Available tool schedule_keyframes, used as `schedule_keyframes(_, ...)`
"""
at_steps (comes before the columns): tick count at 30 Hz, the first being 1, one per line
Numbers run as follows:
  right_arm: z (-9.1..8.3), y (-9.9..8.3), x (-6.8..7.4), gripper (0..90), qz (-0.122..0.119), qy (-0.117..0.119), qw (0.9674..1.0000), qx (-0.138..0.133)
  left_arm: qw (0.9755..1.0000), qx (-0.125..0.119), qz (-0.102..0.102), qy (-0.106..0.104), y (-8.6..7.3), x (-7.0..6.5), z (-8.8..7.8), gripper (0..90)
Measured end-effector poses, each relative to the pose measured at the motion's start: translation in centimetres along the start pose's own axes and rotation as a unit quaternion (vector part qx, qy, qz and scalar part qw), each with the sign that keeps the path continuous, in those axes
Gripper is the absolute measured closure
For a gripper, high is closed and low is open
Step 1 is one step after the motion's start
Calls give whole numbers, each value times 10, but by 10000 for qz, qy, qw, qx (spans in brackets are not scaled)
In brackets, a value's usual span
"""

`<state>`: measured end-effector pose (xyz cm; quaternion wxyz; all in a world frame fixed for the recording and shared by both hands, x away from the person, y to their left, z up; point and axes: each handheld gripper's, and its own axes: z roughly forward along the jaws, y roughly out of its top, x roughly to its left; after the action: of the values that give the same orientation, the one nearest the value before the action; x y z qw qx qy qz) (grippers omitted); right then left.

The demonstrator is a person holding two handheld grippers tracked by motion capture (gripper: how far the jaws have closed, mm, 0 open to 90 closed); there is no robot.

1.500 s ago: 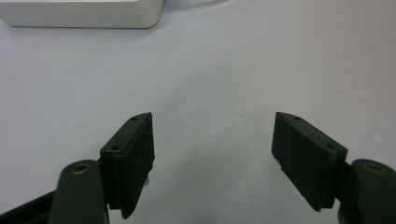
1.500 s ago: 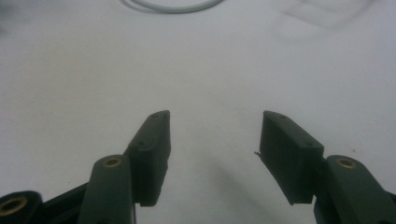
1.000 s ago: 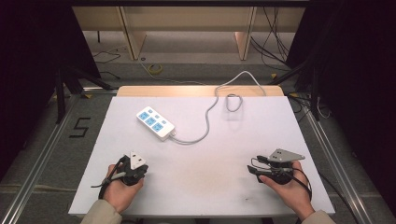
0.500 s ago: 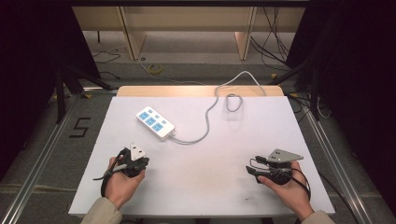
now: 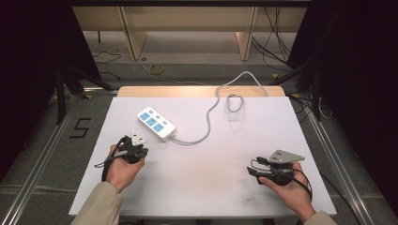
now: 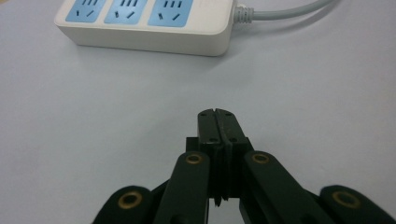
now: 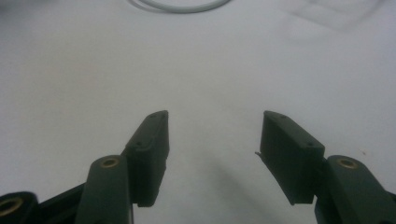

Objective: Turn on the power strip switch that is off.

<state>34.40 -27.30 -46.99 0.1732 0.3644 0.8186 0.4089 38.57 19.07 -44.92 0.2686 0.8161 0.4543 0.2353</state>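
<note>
Looking down my left hand-held gripper [image 6: 218,116], I see its jaws pressed together, empty, with the power strip [image 6: 144,23] lying just ahead on the white worktop [image 5: 211,187]. My right hand-held gripper [image 7: 212,135] hovers spread, well apart from the strip, near its cord [image 7: 180,5].

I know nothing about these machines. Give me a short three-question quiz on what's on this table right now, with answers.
1. True or false: the left tongs are shut.
2. How many blue socket panels does the power strip show?
3. Which tongs are nearer the power strip: A left, B right?

Key: 1 true, the jaws meet with nothing between them. 2 three. 3 A.
</note>
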Motion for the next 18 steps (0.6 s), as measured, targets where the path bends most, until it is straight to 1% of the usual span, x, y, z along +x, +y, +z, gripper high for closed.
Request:
schedule_keyframes(6, 0, 1, 1, 429, -45, 2, 10000, 19, 9999, 54, 118, 46, 11, 10, 7, 898)
schedule_keyframes(12, 0, 1, 4, 430, -64, 27, 10000, 9, 9998, 62, 142, 111, 19, 17, 10, 898)
schedule_keyframes(13, 1, 1, 4, 429, -63, 31, 10000, 14, 9996, 77, 210, 146, 22, 19, 11, 898)
schedule_keyframes(15, 1, 1, 4, 429, -64, 35, 10000, 14, 9995, 76, 233, 187, 25, 21, 12, 898)
schedule_keyframes(18, 1, 1, 4, 429, -67, 37, 10000, 14, 9994, 117, 269, 185, 29, 24, 14, 898)
